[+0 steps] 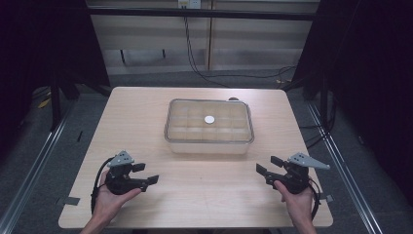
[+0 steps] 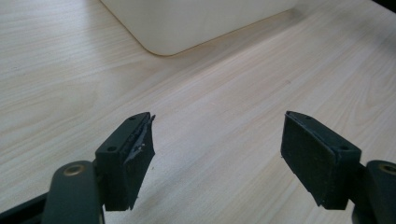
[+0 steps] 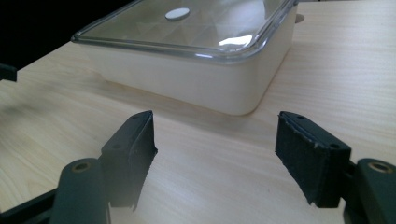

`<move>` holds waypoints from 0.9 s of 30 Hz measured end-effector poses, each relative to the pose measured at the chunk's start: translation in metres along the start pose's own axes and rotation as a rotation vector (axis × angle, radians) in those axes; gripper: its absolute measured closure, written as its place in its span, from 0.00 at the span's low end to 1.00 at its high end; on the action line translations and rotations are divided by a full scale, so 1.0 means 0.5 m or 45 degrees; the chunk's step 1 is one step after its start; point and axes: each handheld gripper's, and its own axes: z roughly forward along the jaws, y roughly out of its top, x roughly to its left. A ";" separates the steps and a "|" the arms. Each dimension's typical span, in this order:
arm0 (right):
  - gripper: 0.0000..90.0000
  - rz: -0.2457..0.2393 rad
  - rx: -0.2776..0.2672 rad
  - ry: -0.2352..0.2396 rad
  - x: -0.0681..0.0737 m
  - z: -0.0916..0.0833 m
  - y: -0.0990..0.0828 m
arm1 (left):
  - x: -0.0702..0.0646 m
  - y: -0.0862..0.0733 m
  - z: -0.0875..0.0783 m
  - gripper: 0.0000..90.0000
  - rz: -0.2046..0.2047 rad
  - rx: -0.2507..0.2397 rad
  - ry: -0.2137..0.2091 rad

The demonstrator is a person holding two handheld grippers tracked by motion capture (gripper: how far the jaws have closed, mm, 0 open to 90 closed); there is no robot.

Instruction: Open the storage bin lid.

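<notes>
Fingers (image 2: 130, 154) of both grippers gape wide, empty; cream box (image 1: 209, 127) has clear lid.

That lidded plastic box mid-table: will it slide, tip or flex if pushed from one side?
The box is low and wide, so it will likely slide, not tip. Its walls look rigid. The clear lid looks glossy, probably slippery for pads.
</notes>
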 end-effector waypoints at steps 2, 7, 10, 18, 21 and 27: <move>0.32 -0.002 0.003 -0.039 0.001 0.002 0.004 | -0.003 0.002 0.002 0.26 0.003 -0.009 -0.024; 0.31 -0.002 0.045 -0.023 -0.006 0.018 0.031 | -0.009 0.018 -0.004 0.22 0.016 -0.076 -0.005; 0.23 -0.004 0.060 -0.016 -0.008 0.029 0.046 | -0.015 0.030 -0.001 0.26 0.056 -0.079 0.016; 0.23 -0.026 0.088 0.025 0.001 0.061 0.066 | 0.013 0.068 0.010 0.29 0.000 -0.097 0.021; 0.26 -0.034 0.101 0.035 0.004 0.069 0.071 | 0.020 0.088 0.015 0.29 -0.009 -0.116 0.031; 0.26 -0.020 0.145 0.053 -0.002 0.077 0.085 | 0.022 0.107 0.019 0.29 0.017 -0.110 0.044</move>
